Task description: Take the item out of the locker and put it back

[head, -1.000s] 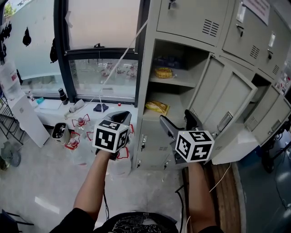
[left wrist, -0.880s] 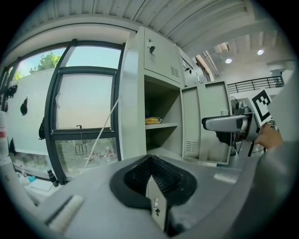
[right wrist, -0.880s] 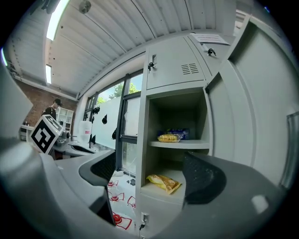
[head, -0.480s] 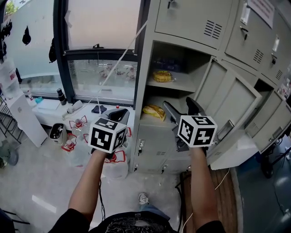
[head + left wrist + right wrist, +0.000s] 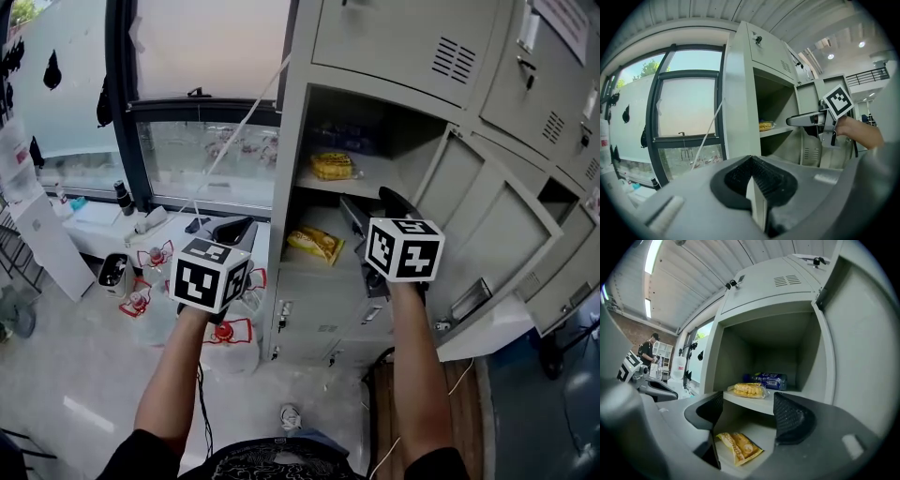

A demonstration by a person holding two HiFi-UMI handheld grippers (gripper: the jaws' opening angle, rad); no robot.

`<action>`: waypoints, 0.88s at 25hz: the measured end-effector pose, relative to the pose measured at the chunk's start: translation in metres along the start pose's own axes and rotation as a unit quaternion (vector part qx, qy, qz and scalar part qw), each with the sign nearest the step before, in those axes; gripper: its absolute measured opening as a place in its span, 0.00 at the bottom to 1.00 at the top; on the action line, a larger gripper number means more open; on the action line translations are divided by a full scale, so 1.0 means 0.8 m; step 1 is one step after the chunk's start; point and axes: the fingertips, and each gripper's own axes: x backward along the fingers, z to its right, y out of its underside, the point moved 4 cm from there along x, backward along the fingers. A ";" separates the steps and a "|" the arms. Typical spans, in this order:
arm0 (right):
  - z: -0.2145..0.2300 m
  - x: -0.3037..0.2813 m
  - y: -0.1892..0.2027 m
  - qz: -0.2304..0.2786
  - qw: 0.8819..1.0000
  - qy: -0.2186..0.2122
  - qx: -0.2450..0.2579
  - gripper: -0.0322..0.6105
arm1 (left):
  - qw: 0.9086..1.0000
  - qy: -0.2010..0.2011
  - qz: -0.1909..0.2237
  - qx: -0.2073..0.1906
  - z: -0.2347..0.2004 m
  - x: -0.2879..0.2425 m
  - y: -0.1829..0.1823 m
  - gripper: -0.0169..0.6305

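Left hand-held gripper (image 5: 234,228) pinched closed, empty, outside locker (image 5: 291,141). Yellow snack packet (image 5: 316,244) flat on lower shelf (image 5: 761,434); 2nd packet (image 5: 333,166) on upper shelf (image 5: 323,185). Right hand-held gripper (image 5: 373,203) at locker mouth, jaws apart, just been narrowing, gripping nothing.

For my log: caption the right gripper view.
Right gripper, empty jaws just closing partway, faces open locker: lower snack packet, upper snack packet, bottle.

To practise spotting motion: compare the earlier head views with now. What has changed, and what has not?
The right gripper has advanced toward the open locker, its jaws closing with nothing between them. The left gripper, shut, shifted a little. The lower snack packet and upper snack packet stay put.
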 end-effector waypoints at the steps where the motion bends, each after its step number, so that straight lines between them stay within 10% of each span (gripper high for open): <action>1: 0.005 -0.006 0.001 -0.001 1.000 0.000 -0.002 0.60 | 1.000 -0.001 0.001 0.000 -0.001 -0.005 -0.002 0.03; 22: 0.025 -0.091 -0.012 -0.099 0.990 -0.065 0.081 0.55 | 0.999 -0.040 -0.003 0.018 -0.041 -0.043 -0.003 0.03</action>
